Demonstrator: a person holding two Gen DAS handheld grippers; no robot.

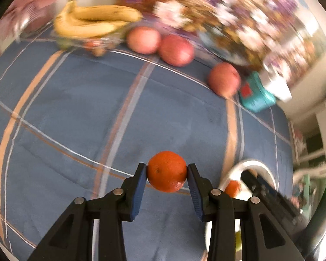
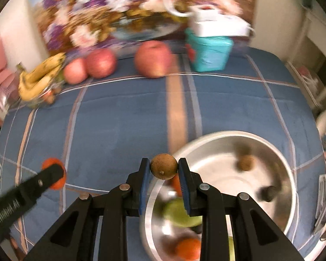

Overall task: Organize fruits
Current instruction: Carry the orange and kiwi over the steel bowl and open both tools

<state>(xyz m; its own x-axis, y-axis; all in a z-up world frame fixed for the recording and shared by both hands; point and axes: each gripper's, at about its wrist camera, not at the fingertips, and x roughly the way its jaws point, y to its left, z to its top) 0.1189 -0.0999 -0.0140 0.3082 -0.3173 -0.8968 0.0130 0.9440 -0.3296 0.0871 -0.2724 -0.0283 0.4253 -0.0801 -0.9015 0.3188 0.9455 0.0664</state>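
Blue-padded left tongs clamp an orange between their tips, while right tongs pinch a small brown fruit.

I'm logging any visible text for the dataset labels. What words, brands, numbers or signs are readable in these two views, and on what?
No text can be read for sure.
White lettering on the side of the black left gripper, seen from the right wrist view: blurred, unreadable.
Red mark on the teal box at the back of the blue plaid cloth: too blurred to tell whether it holds words.
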